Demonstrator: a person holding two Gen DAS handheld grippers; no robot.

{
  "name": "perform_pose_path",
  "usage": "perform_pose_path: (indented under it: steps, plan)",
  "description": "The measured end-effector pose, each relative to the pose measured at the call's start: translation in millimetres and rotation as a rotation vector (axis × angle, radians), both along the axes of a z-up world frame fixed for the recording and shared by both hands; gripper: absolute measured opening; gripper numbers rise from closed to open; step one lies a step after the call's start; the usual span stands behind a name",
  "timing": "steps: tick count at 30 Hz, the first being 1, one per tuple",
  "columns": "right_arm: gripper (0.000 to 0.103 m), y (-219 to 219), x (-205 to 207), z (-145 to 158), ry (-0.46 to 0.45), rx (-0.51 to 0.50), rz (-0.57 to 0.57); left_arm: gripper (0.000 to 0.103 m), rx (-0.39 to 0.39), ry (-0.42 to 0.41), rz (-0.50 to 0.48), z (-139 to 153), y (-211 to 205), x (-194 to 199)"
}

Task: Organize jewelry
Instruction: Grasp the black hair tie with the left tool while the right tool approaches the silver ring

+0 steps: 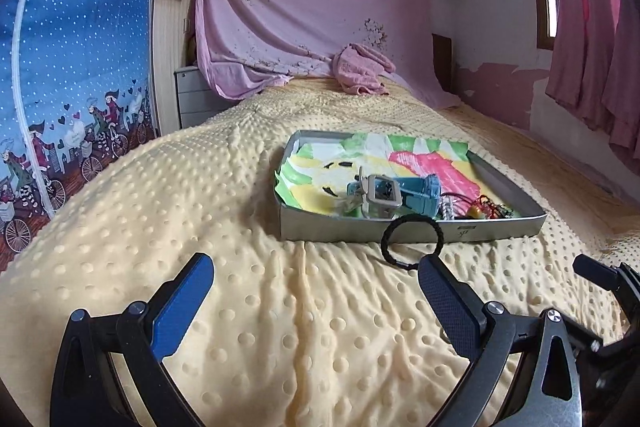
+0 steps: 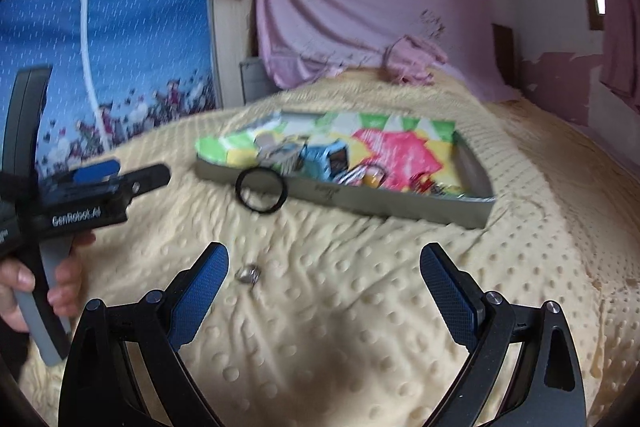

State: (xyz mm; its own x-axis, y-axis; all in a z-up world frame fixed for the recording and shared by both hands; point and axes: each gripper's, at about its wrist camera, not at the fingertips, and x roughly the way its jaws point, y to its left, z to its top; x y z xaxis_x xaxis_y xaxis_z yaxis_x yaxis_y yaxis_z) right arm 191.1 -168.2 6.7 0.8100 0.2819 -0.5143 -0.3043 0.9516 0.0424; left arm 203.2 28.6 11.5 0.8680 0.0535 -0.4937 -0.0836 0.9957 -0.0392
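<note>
- Jewelry was partly sorted, by my reading: a watch (image 1: 390,193), beads and small trinkets already lay in the tray (image 1: 416,229), while a hair tie (image 1: 412,241) and a small ring (image 2: 248,273) sat out on the bed (image 1: 240,227).
- Left gripper (image 1: 316,301) hovered over the blanket, jaws apart and empty; the hair tie leaned on the tray's near wall, just beyond its right finger.
- Right gripper (image 2: 324,293) was likewise spread wide and empty, with the ring just beside its left finger.
- Next move probably called for a low, careful pinch on the ring, since it was tiny, metallic and nestled in soft fabric.
- Blanket was cream, plush and dotted with bumps; tray thin grey card lined with bright printed paper; hair tie a black elastic loop.
</note>
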Motion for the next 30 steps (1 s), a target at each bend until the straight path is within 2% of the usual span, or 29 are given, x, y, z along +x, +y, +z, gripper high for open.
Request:
perform_pose_path:
  steps: [6, 15, 21, 26, 30]
  plan:
    - [0.094, 17.0, 15.9, -15.0, 0.084, -0.047, 0.051, 0.103, 0.008, 0.036, 0.008, -11.6, 0.0, 8.3]
    - [0.094, 41.1, 43.8, -41.9, 0.207, -0.125, 0.062, 0.103, -0.039, 0.090, -0.022, -24.5, 1.7, 28.3]
    - [0.094, 44.9, 58.6, -46.8, 0.192, -0.171, 0.005, 0.103, -0.060, 0.105, -0.040, -28.8, 2.2, 35.6]
    - [0.094, 29.1, 68.5, -45.3, 0.195, -0.135, -0.036, 0.103, -0.074, 0.110, -0.077, -30.0, -1.0, 43.0]
    - [0.094, 17.4, 73.0, -46.3, 0.194, -0.113, -0.065, 0.092, -0.071, 0.114, -0.124, -31.3, -9.5, 48.9]
